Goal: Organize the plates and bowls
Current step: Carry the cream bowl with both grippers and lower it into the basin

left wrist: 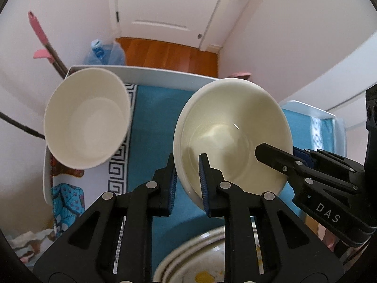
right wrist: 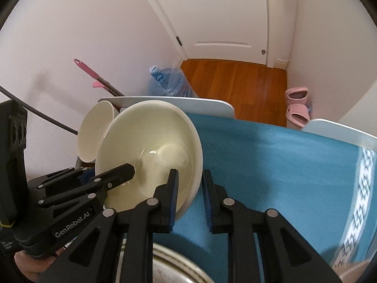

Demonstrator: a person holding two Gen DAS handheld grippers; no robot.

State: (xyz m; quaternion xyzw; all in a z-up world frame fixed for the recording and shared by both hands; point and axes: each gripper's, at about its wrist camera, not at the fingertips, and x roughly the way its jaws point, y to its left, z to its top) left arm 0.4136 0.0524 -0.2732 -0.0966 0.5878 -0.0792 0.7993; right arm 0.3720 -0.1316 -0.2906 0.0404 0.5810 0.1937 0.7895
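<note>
A cream ceramic bowl point(left wrist: 232, 129) is held tilted above the blue tablecloth by both grippers. My left gripper point(left wrist: 188, 181) is shut on its left rim, one pad inside and one outside. My right gripper point(right wrist: 189, 195) straddles the bowl's point(right wrist: 150, 151) right rim; the inner pad touches it, the outer pad stands slightly off. It shows in the left wrist view point(left wrist: 280, 160) at the right. A white paper bowl point(left wrist: 88, 118) stands tilted at the far left, also in the right wrist view point(right wrist: 94, 132). Dirty plates point(left wrist: 202, 259) lie below the grippers.
A blue tablecloth point(right wrist: 271, 165) covers the white table point(left wrist: 165, 75). Beyond the edge are a water jug point(right wrist: 167, 82), a pink-handled mop point(left wrist: 40, 35), pink slippers point(right wrist: 297, 106), wood floor and a white door. A metal plate rim point(right wrist: 179, 266) lies below.
</note>
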